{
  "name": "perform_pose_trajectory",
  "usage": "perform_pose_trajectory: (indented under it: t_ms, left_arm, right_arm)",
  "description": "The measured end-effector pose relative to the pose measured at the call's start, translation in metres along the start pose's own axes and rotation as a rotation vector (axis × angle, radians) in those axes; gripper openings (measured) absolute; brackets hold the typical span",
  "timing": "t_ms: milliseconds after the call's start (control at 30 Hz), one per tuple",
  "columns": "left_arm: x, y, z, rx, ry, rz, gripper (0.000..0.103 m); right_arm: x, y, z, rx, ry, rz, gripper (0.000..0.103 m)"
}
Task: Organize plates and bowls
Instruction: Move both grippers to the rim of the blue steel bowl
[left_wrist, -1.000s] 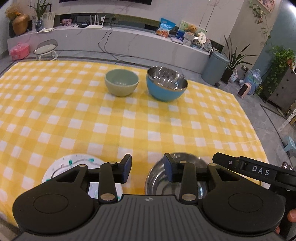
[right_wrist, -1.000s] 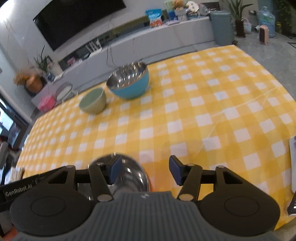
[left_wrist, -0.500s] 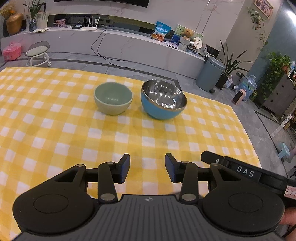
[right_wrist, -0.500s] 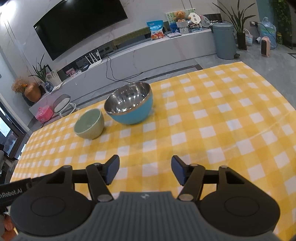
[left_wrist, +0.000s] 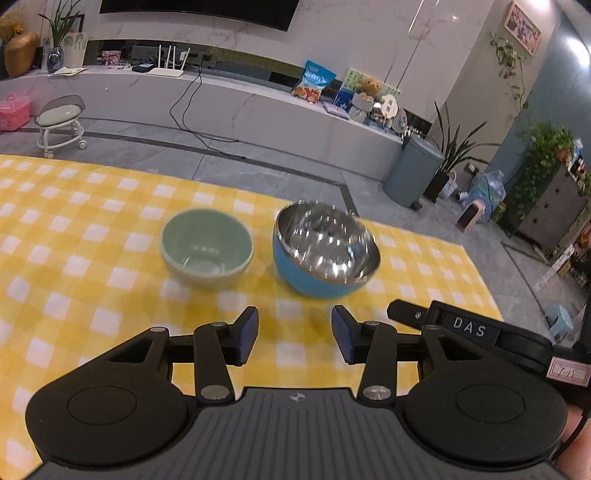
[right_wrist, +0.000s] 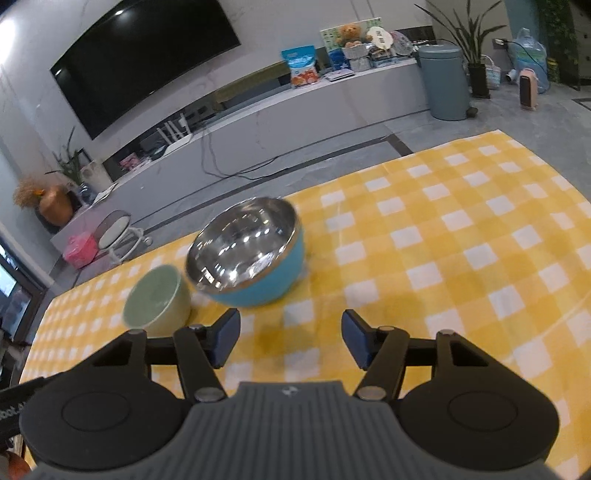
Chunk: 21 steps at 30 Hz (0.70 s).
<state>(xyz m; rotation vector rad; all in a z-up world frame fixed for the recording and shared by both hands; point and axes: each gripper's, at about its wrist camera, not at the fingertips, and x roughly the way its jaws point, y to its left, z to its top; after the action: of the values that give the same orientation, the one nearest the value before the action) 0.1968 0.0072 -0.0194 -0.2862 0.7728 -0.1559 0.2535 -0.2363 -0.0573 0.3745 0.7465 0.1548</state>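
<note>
A pale green bowl (left_wrist: 207, 248) and a blue bowl with a steel inside (left_wrist: 325, 249) stand side by side on the yellow checked tablecloth (left_wrist: 92, 258). My left gripper (left_wrist: 294, 334) is open and empty, just short of the gap between the bowls. In the right wrist view the green bowl (right_wrist: 157, 297) touches or nearly touches the blue bowl (right_wrist: 247, 251). My right gripper (right_wrist: 290, 339) is open and empty, just in front of the blue bowl. The right gripper's body (left_wrist: 476, 334) shows at the right of the left wrist view.
The cloth's far edge (left_wrist: 258, 186) runs just behind the bowls, with grey floor beyond. A long white cabinet (left_wrist: 221, 103), a grey bin (left_wrist: 412, 171) and a small stool (left_wrist: 61, 122) stand further back. The cloth stretches wide to the right (right_wrist: 480, 240).
Both grippers have moved forward over the cloth toward the two bowls, which now look larger and closer. The white plate and steel bowl seen near the fingers a second ago have dropped out of view.
</note>
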Motion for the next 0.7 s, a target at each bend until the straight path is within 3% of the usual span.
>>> perform_pose_trajectory:
  t_ms: [267, 467, 667, 700]
  left_arm:
    - [0.044, -0.003, 0.027, -0.016, -0.016, 0.009, 0.051]
    - [0.074, -0.008, 0.034, 0.039, -0.021, 0.085, 0.051]
    - [0.088, -0.016, 0.037, 0.095, -0.013, 0.085, 0.051]
    - [0.09, -0.018, 0.036, 0.106, -0.008, 0.091, 0.046]
  right_arm:
    - [0.033, -0.014, 0.027, 0.103, 0.005, 0.026, 0.06]
    - [0.053, -0.018, 0.03, 0.136, 0.02, 0.019, 0.06]
    - [0.06, -0.017, 0.028, 0.128, 0.011, 0.023, 0.06]
    - [0.061, -0.016, 0.028, 0.13, 0.012, 0.024, 0.06]
